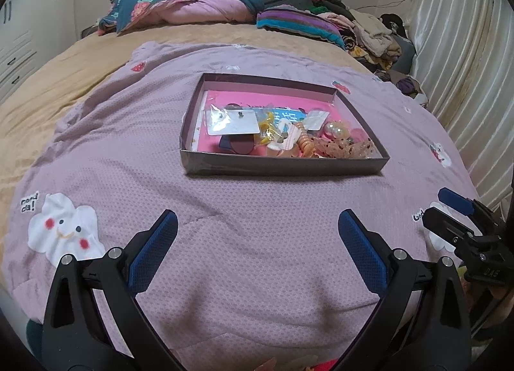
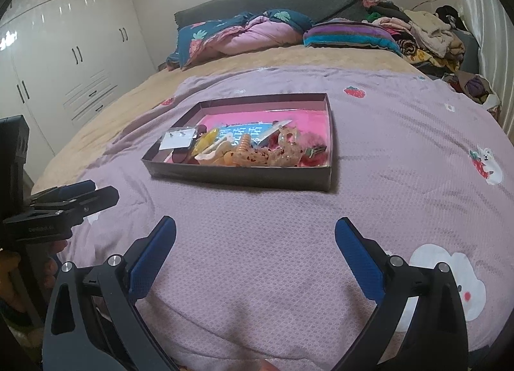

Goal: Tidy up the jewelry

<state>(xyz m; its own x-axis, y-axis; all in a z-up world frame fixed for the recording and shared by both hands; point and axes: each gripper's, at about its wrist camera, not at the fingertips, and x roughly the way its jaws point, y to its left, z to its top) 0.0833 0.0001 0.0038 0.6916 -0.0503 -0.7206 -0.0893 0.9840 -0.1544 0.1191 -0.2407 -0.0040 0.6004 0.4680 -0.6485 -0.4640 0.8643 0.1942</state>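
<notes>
Bed: your pink quilt (image 1: 257, 226) over a tan blanket (image 1: 80, 66).
Box (image 1: 282, 165): mid-quilt, holds the jewelry (image 1: 321, 143).
Room: wardrobe (image 2: 64, 59) left, curtain (image 1: 465, 66) right.
Left claw (image 1: 257, 226): spread, empty.
Right claw (image 2: 255, 233): spread, empty.

Near half of the lilac quilt (image 1: 257, 242) is bare and flat, open passage for both tongs up to the shallow box (image 1: 282, 165). Box sits mid-bed, low walls, open top, so access from above is free. Inside, the clutter of hair clips (image 2: 257, 152) fills the near and right part; the far strip of pink liner (image 1: 273, 98) is bare. Free quilt left and right of the box. Far side blocked by the folded duvet (image 2: 244, 33) and the clothes pile (image 2: 427, 33) far right. Curtain (image 1: 465, 66) bounds the right edge.
</notes>
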